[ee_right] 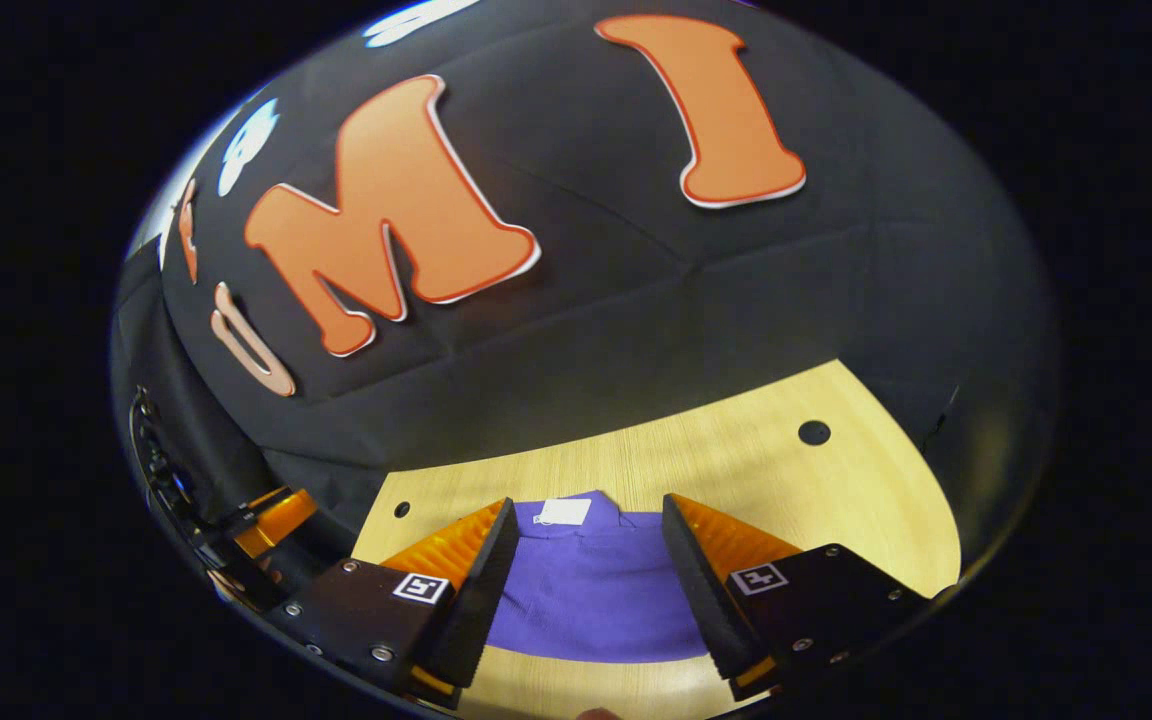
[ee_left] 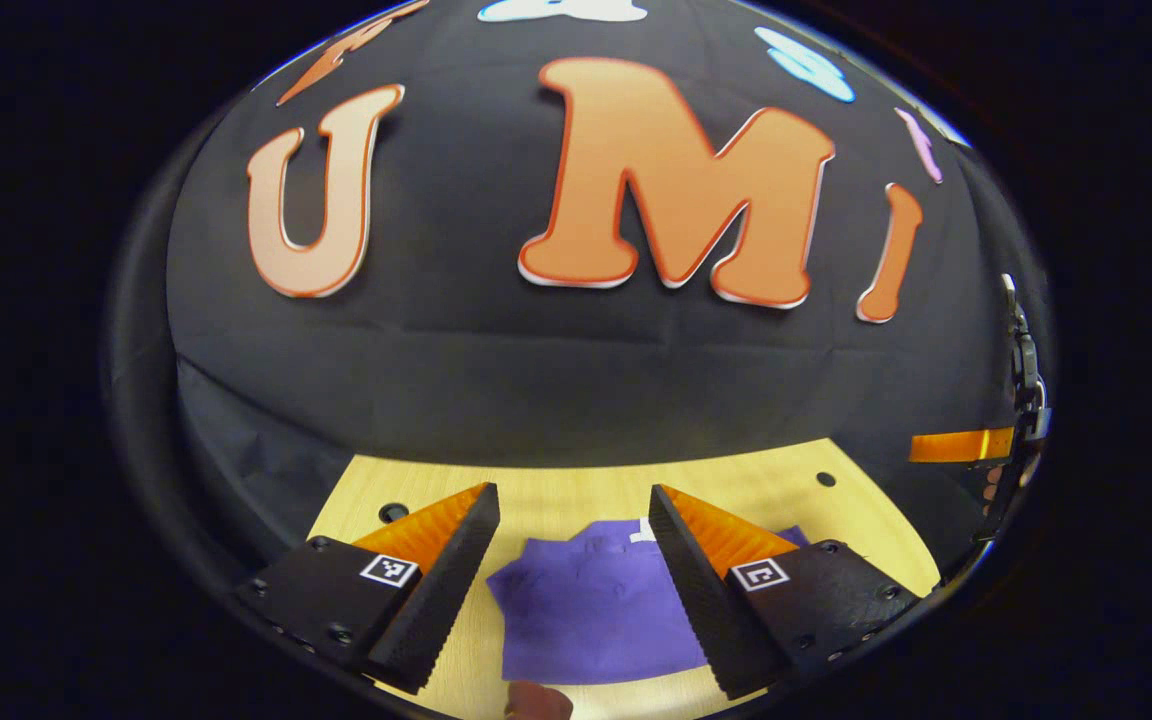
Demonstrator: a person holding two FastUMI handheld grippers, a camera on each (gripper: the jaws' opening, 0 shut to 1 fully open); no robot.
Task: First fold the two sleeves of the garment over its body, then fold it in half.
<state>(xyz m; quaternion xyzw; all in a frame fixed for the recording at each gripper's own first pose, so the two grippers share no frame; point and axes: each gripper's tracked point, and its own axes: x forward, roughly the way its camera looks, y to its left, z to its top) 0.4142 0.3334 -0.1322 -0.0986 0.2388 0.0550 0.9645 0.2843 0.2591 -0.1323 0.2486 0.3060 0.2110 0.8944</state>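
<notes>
A purple garment lies folded into a compact block on the pale wooden table. My left gripper hovers above it, open, with nothing between its fingers. In the right gripper view the same purple garment shows a white tag at its far edge. My right gripper also stands open over it, holding nothing. The other gripper appears at the far left of the right gripper view, and the other gripper shows at the right edge of the left gripper view.
The black cloth wall rises right behind the table's far edge. Small round holes dot the tabletop. Bare wood lies to the right of the garment. A fingertip peeks in at the bottom of the left gripper view.
</notes>
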